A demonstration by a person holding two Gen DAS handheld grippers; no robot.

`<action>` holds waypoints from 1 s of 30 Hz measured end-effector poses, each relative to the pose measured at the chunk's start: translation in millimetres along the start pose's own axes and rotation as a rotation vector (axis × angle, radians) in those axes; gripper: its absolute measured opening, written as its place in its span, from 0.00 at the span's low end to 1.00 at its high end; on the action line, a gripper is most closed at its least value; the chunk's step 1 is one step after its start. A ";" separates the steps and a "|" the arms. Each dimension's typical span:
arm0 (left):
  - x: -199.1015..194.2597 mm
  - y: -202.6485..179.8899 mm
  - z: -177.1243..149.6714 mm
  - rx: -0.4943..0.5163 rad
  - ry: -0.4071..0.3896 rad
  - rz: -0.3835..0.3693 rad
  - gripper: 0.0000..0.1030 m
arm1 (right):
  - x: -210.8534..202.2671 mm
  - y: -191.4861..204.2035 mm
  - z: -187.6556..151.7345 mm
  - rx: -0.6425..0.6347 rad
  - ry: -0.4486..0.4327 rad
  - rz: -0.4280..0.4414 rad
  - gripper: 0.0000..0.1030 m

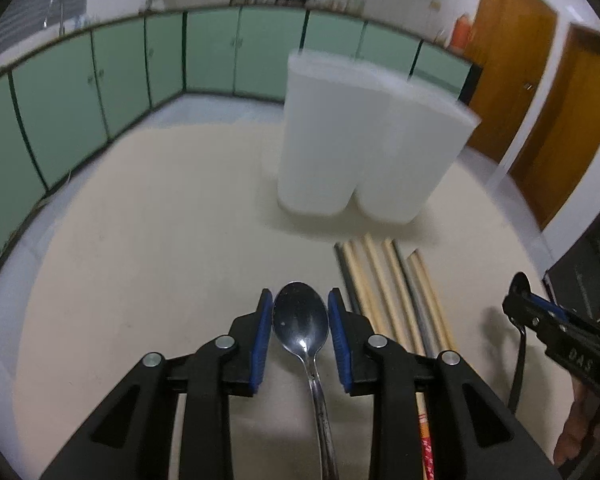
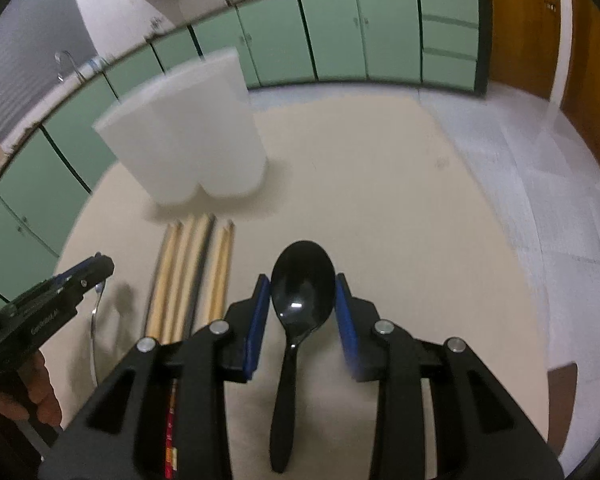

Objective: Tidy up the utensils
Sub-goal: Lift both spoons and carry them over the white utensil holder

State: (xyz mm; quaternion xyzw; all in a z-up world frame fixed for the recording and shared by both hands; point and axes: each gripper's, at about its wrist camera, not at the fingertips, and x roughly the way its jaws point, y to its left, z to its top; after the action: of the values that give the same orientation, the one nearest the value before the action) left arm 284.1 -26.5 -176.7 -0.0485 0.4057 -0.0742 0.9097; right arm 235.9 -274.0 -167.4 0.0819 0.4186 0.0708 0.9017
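Observation:
A steel spoon (image 1: 302, 320) lies on the beige table between the blue pads of my left gripper (image 1: 300, 312), whose jaws stand open around its bowl without closing on it. A black plastic spoon (image 2: 302, 280) lies between the pads of my right gripper (image 2: 303, 292), also open around the bowl. Several chopsticks (image 1: 392, 292) lie side by side between the two spoons; they also show in the right wrist view (image 2: 192, 272). A white two-compartment holder (image 1: 364, 136) stands upright beyond them, also in the right wrist view (image 2: 192, 136).
The round beige table (image 1: 140, 240) has its edge to the left and far side. Green cabinets (image 1: 100, 92) line the wall behind. Wooden doors (image 1: 540, 92) stand at the right. A dark box (image 1: 588, 276) sits off the table's right.

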 end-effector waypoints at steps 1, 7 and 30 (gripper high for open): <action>-3.7 1.1 2.3 0.004 -0.025 -0.004 0.27 | -4.5 1.2 1.2 -0.010 -0.023 0.006 0.30; -38.7 -4.6 -1.4 0.048 -0.201 -0.009 0.27 | -26.1 4.5 7.9 -0.066 -0.113 0.028 0.30; -132.4 -5.1 28.9 0.023 -0.541 -0.024 0.27 | -73.8 10.6 85.3 -0.095 -0.418 0.139 0.30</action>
State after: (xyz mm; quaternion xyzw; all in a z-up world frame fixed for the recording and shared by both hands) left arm 217.8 -7.6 -59.9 -0.0609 0.1462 -0.0738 0.9846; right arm 253.5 -285.7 -56.1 0.0809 0.2120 0.1341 0.9647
